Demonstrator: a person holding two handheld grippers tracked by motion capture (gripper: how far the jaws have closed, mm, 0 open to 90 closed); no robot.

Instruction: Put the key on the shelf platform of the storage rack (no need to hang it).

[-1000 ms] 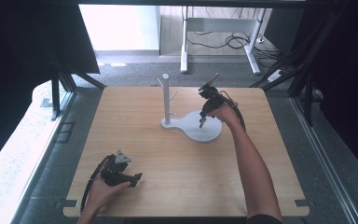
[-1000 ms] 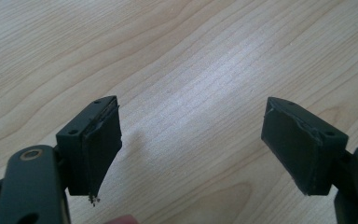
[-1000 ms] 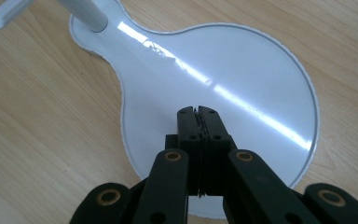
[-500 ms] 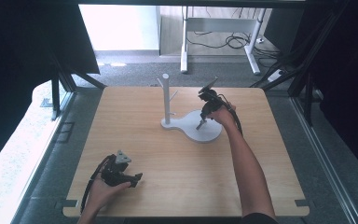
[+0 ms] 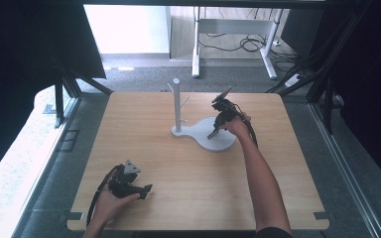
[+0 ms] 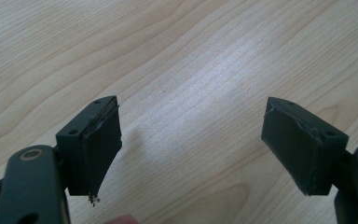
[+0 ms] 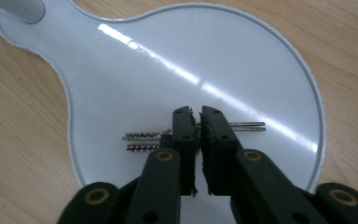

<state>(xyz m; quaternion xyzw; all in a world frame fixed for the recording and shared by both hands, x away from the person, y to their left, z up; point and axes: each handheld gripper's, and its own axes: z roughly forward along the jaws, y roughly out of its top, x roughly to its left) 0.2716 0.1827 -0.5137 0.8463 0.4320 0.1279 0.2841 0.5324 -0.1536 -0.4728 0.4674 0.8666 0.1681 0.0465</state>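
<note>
A white stand has an upright pole with pegs (image 5: 176, 104) and a flat round dish (image 5: 225, 144) as its base, at the table's far middle. A few metal keys (image 7: 142, 136) lie on the glossy dish (image 7: 168, 60). My right gripper (image 7: 199, 112) points down onto the dish with its jaws pressed together over the middle of the keys, whose blades stick out on both sides. In the high view this gripper (image 5: 212, 135) stands on the dish. My left gripper (image 5: 146, 188) rests near the front left of the table, and its jaws (image 6: 191, 140) are wide apart over bare wood.
The wooden table (image 5: 193, 198) has notches at its front corners. Beyond its far edge a white desk frame (image 5: 228, 29) stands on grey floor. Dark curtains hang on both sides.
</note>
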